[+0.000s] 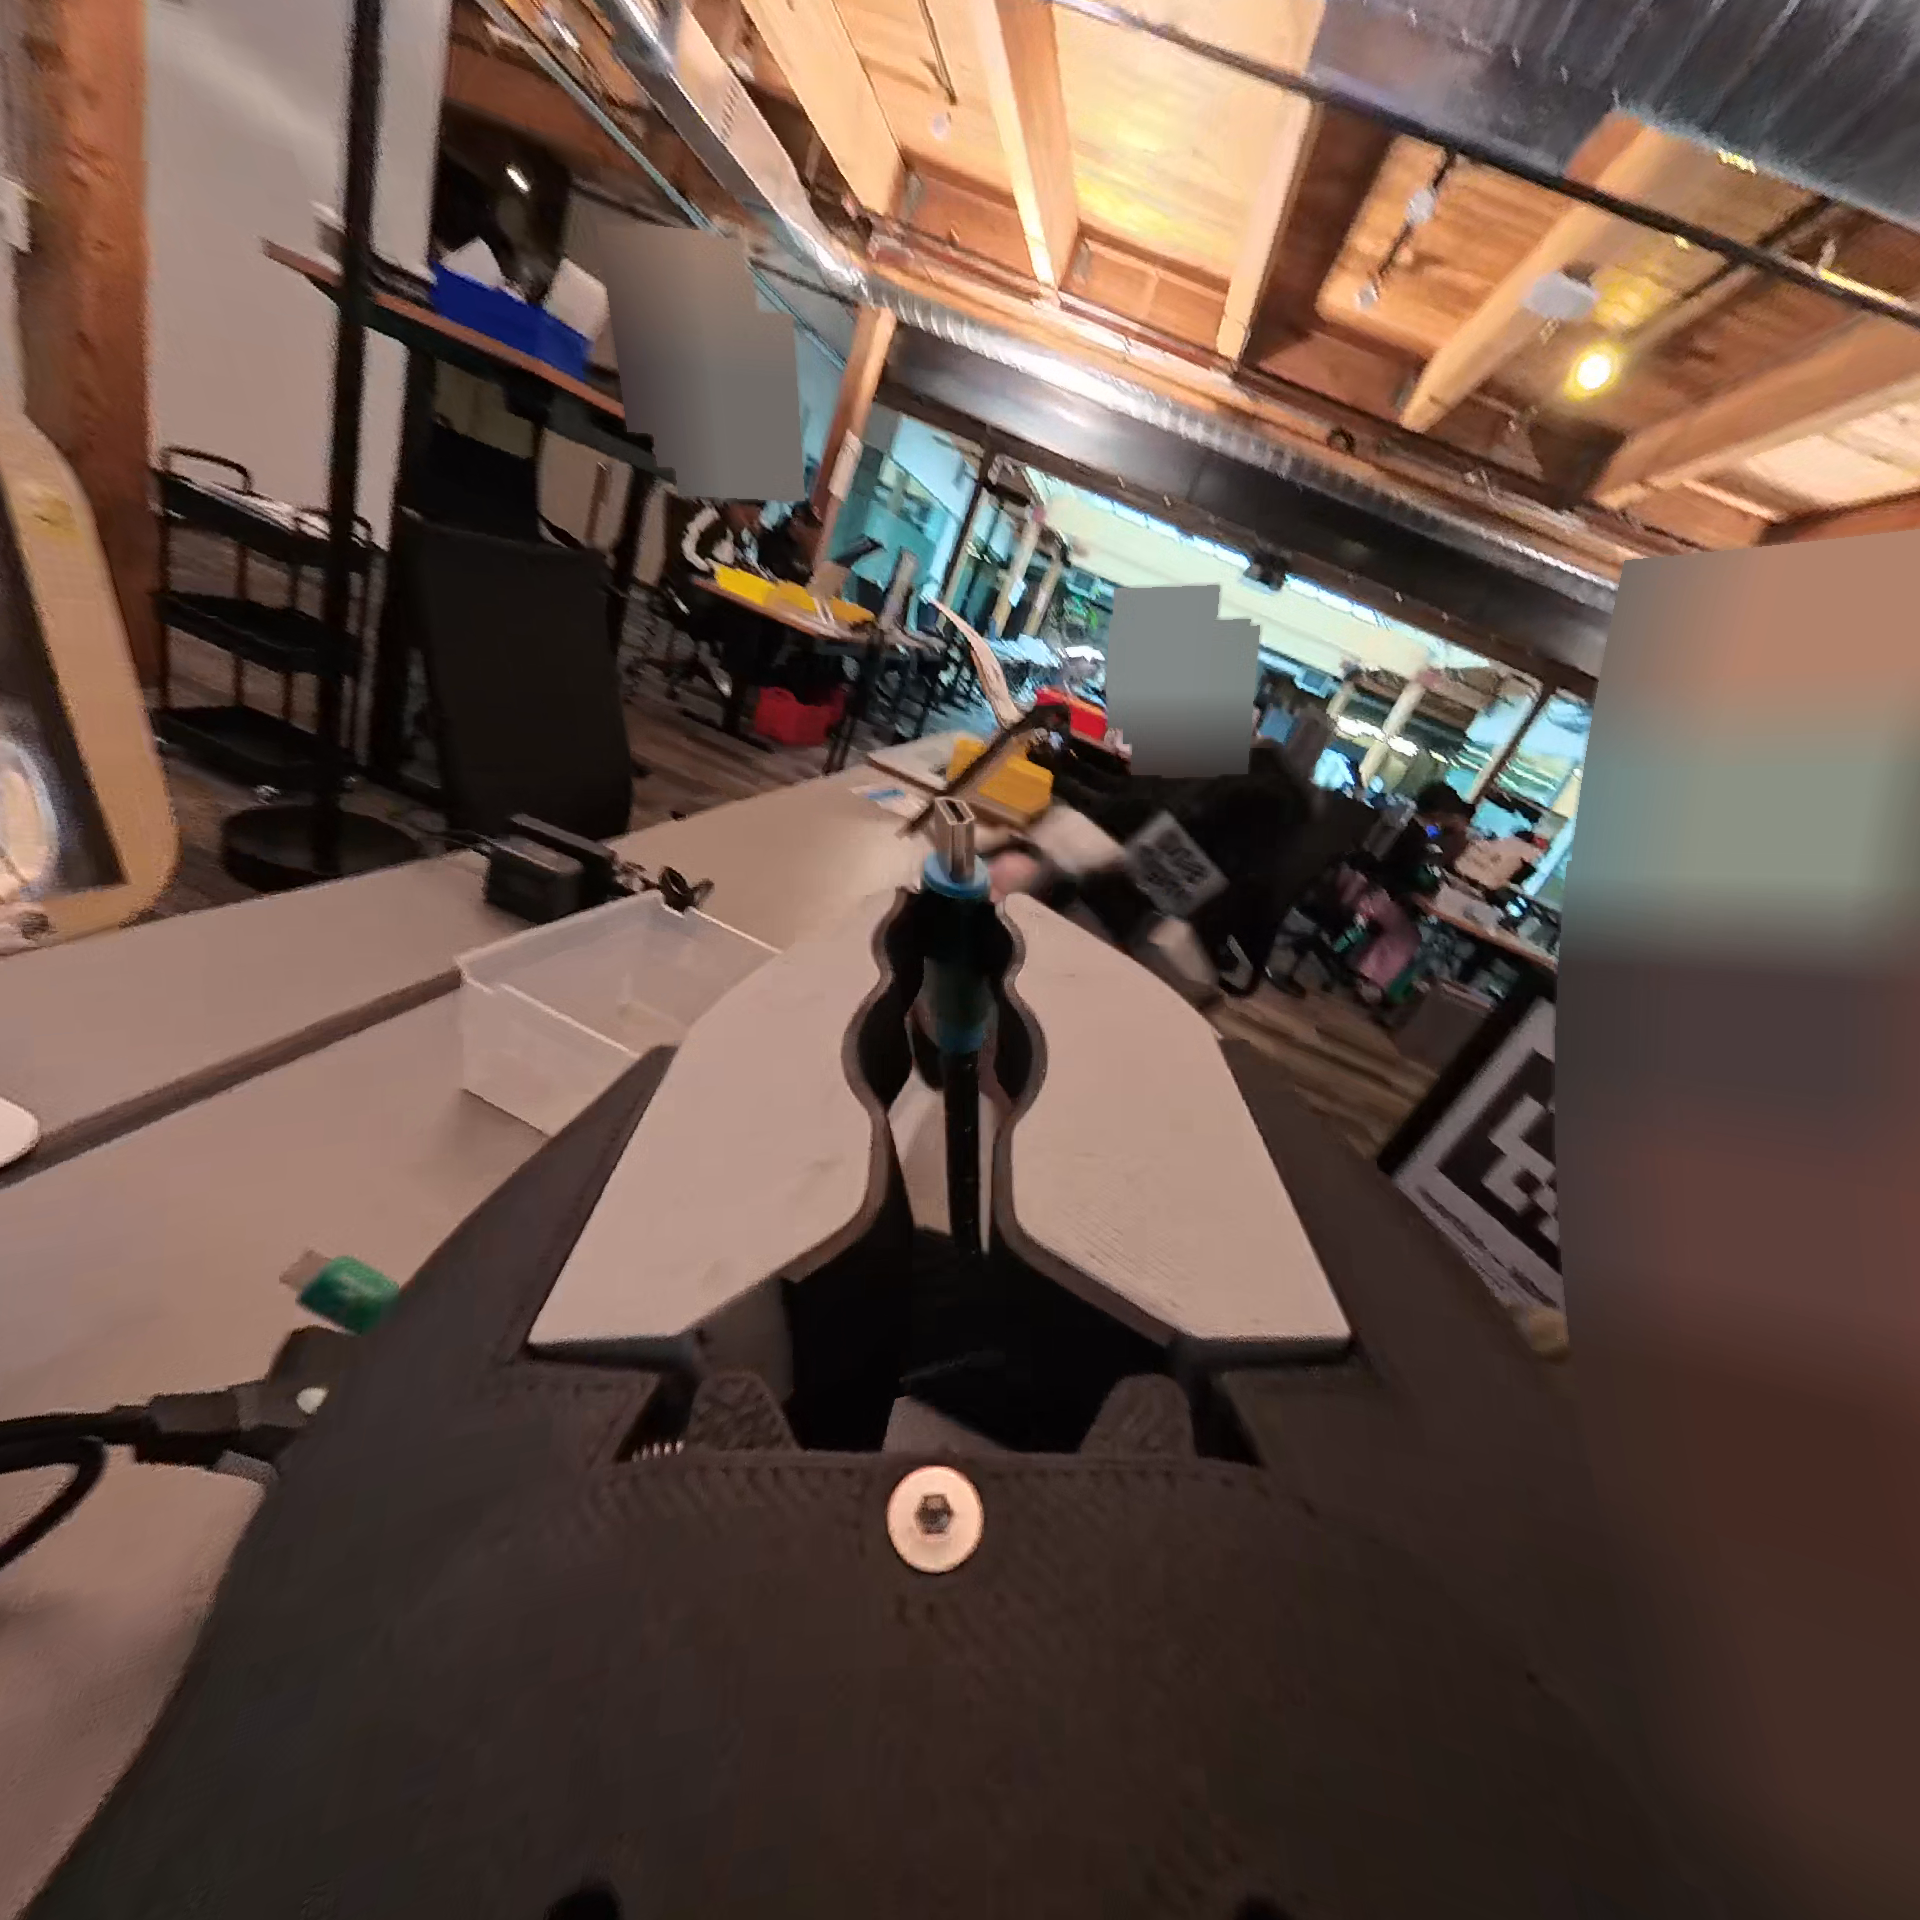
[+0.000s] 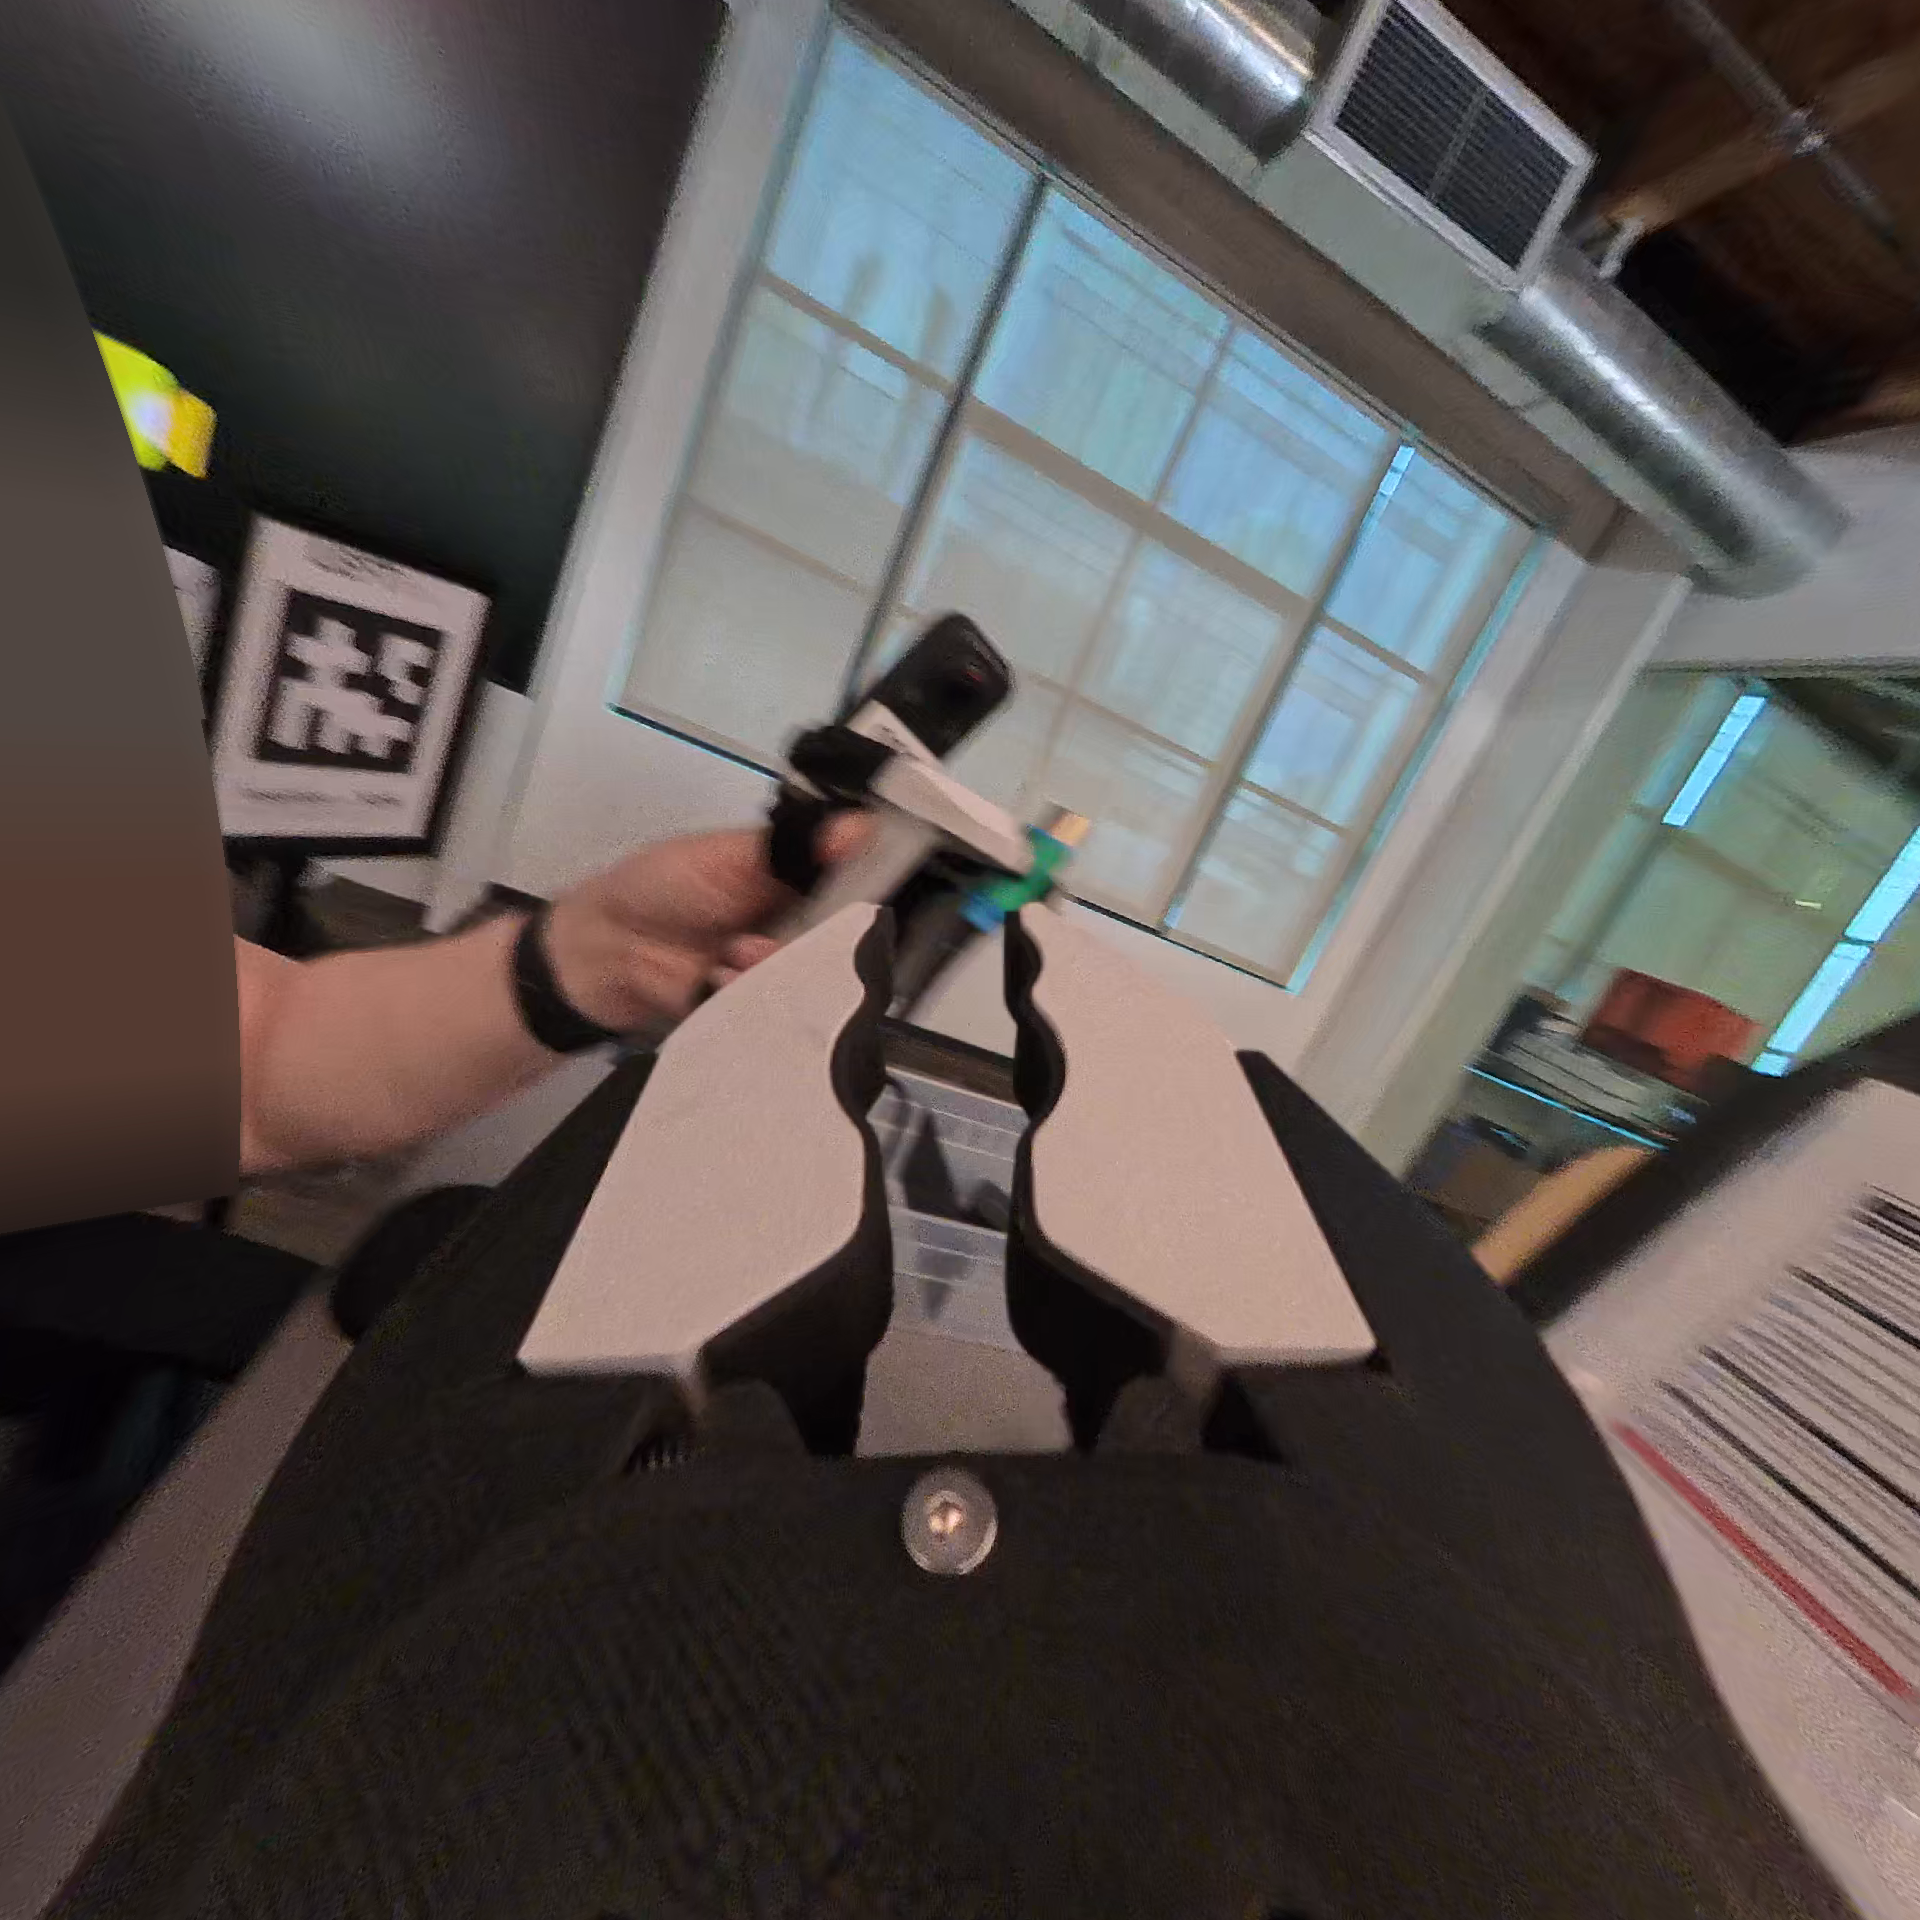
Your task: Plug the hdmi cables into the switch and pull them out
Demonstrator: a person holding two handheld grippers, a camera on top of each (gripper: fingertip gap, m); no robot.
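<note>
- While the left gripper [image 1: 951,935] is clamped on the HDMI cable [image 1: 951,982], its connector body sits in the scalloped notches of the fingers, metal plug tip pointing forward and up, well above the table [image 1: 208,1143].
- Judged from the frames, the step in hand is carrying a plug toward the switch; the switch cannot be identified with certainty in either view.
- Good practice here: keep the plug axis in line with the fingers, square its flat metal shell to the port, and press straight, without rocking.
- The right gripper [image 2: 940,925] stands partly open with nothing seen between its fingers; the scene behind shows through the gap.
- The right wrist view shows the other gripper held in a person's hand [image 2: 665,914], with green and blue bands at its tip; motion blur hides finer detail.
- A second, green-tipped connector [image 1: 348,1291] lies on the table at lower left.
- Materials: the fingers have flat grey plates with dark, wavy rubber-like inner edges; the cable is thin and black, its body ringed in blue.
- A clear plastic bin [image 1: 613,987] rests on the matte grey table.
</note>
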